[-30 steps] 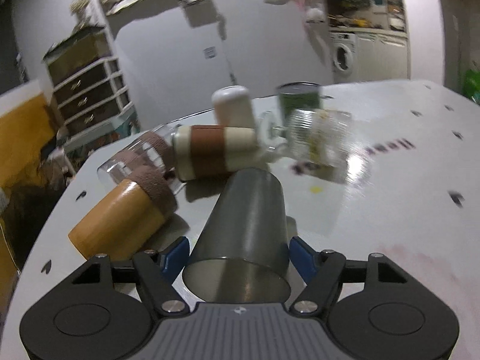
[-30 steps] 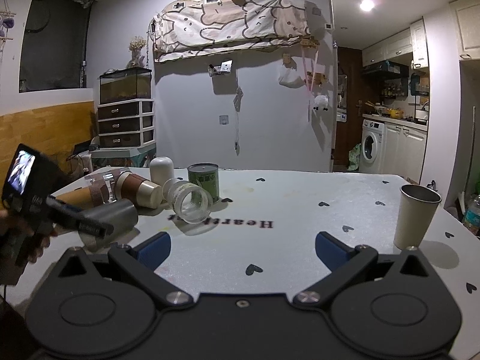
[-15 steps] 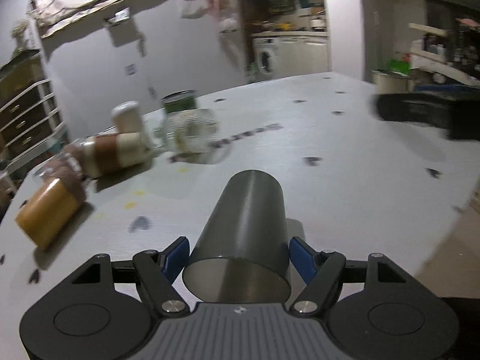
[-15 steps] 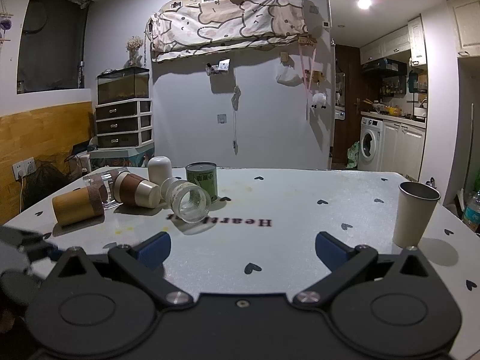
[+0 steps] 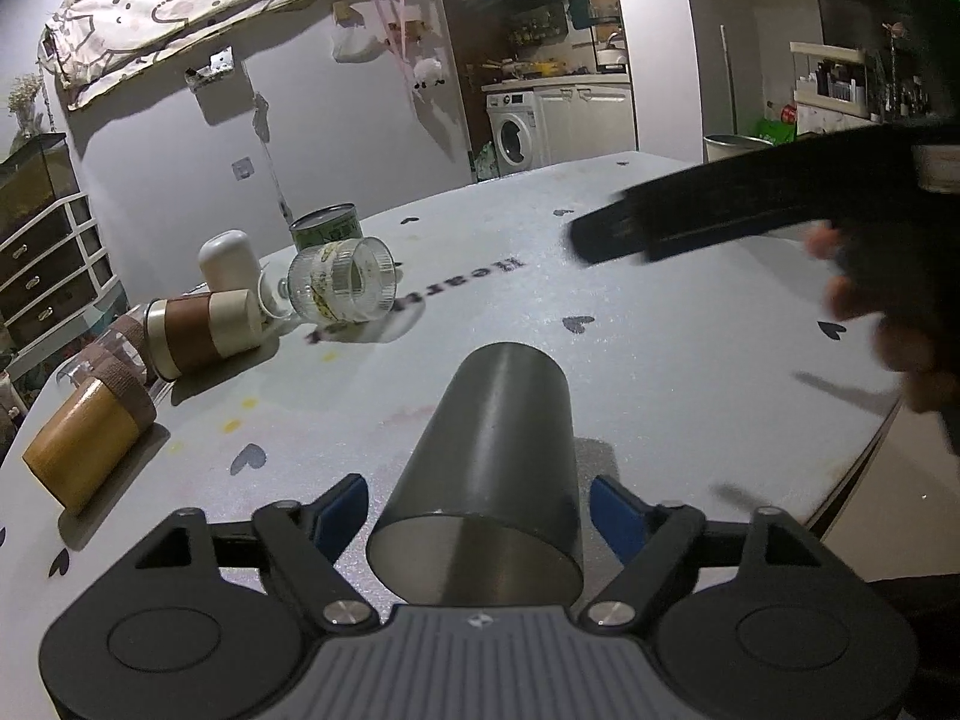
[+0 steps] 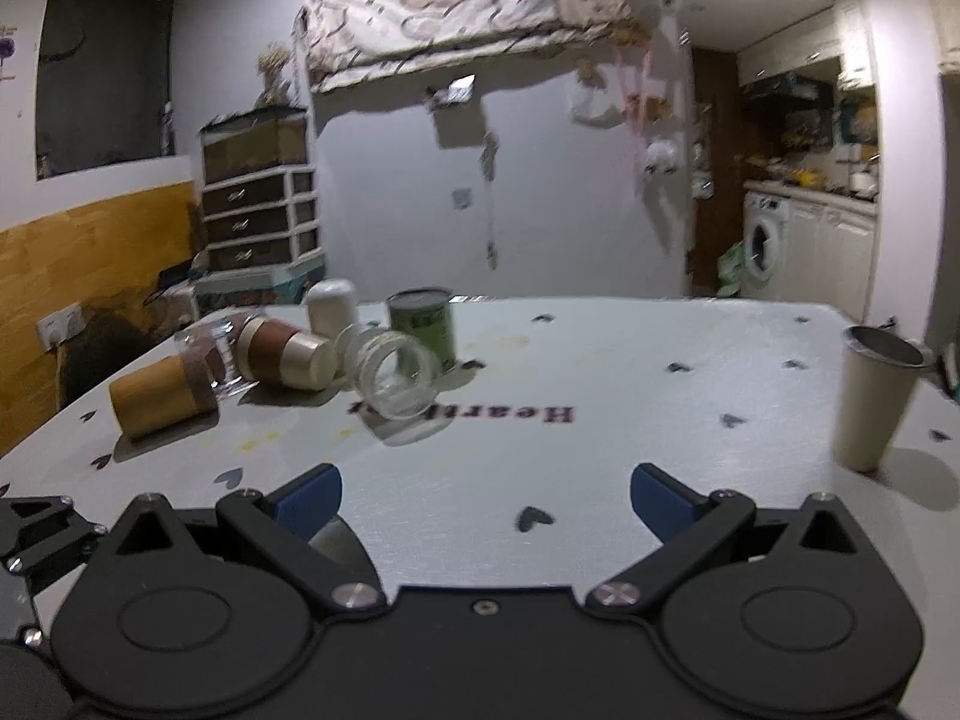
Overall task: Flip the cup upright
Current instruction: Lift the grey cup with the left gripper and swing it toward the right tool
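My left gripper [image 5: 480,510] is shut on a dark grey metal cup [image 5: 492,468]. The cup lies along the fingers, its open mouth toward the camera and its closed base pointing away, held just above the white table [image 5: 660,348]. My right gripper [image 6: 483,495] is open and empty above the table's near edge. It shows from the side in the left wrist view [image 5: 720,210], blurred, with the hand holding it. A pale patch of the cup [image 6: 339,543] shows behind the right gripper's left finger.
Lying at the back left are a wooden cup [image 5: 84,444], a brown-and-cream cup [image 5: 204,330] and a clear glass [image 5: 342,282]. A green can [image 5: 327,228] and a white cup [image 5: 228,255] stand behind them. A cream cup [image 6: 873,399] stands upright at the right.
My left gripper has carried the grey cup away from the pile, toward the table's near middle. My right gripper has shifted left and tilted; its view is blurred.
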The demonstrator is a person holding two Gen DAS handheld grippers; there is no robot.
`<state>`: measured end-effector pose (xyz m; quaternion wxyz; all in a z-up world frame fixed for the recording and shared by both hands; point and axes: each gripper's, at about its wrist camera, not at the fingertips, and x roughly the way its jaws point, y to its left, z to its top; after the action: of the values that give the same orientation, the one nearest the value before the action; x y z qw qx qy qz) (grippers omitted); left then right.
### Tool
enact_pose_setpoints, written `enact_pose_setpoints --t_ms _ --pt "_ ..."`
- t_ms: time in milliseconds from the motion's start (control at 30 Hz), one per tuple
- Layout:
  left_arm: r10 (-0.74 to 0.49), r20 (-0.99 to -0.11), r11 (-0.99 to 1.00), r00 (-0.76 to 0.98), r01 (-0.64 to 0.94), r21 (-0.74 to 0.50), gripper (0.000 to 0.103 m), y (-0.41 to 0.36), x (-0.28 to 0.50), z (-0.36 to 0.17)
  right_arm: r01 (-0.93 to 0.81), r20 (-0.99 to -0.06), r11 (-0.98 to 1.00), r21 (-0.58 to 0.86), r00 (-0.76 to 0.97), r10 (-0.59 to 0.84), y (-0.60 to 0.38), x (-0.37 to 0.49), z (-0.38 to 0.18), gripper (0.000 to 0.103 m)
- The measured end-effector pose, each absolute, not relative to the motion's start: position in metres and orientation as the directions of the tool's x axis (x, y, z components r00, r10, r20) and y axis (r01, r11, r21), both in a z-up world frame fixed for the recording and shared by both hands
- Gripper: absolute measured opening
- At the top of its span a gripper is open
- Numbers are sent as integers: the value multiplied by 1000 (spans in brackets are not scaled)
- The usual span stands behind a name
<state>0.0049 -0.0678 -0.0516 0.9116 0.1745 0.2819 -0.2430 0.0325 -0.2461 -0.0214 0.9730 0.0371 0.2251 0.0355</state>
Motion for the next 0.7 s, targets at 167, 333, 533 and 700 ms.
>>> enact_pose_setpoints --t_ms 167,333,533,700 --pt "-343 -603 828 721 535 169 82 -64 2 -55 -88 -514 991 98 849 126 -229 78 -35 103" --pt "-341 -618 834 709 531 149 82 -59 2 -62 -113 -577 989 91 804 145 -211 111 -49 103" --pt "-328 -623 855 711 503 125 82 -48 3 -68 -143 -622 988 62 769 150 -200 122 -61 103" --pt "-312 -617 880 723 465 99 82 -35 7 -68 -94 -640 994 65 760 113 -219 116 -67 103"
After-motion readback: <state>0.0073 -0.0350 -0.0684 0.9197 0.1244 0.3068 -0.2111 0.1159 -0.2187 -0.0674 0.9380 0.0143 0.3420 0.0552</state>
